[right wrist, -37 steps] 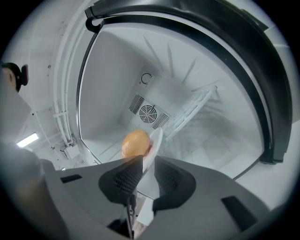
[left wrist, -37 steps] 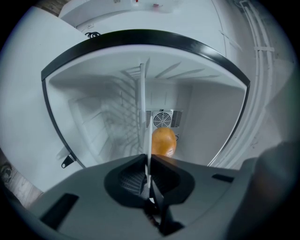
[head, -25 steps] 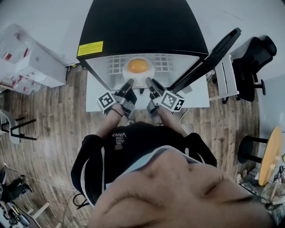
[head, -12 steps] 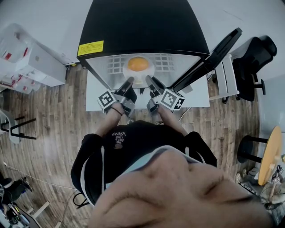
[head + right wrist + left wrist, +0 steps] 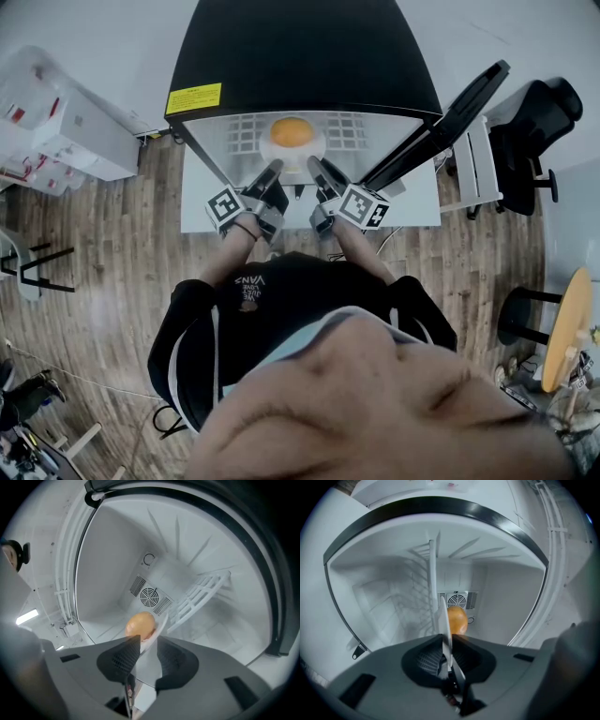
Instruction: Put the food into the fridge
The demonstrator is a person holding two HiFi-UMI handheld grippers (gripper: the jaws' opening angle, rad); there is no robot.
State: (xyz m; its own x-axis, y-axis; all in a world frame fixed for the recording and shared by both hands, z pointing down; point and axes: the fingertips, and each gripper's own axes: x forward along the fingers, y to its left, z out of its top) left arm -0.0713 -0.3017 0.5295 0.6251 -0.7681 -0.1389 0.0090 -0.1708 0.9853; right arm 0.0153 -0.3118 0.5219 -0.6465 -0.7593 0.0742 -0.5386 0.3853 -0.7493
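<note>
We are holding both arms out ahead of us with elbows bent, the left forearm (image 5: 230, 258) and right forearm (image 5: 361, 248) angling inward so that the two grippers are sitting side by side, near each other. We are pointing the left gripper (image 5: 272, 171) and the right gripper (image 5: 315, 169) forward, roughly level, each marker cube facing up. The left gripper's jaws are clamping the thin rim of the plate (image 5: 440, 616), pads pressing on both faces. The right gripper's jaws have just been opening: they are standing apart around the plate's rim, with a gap showing beside one pad.
</note>
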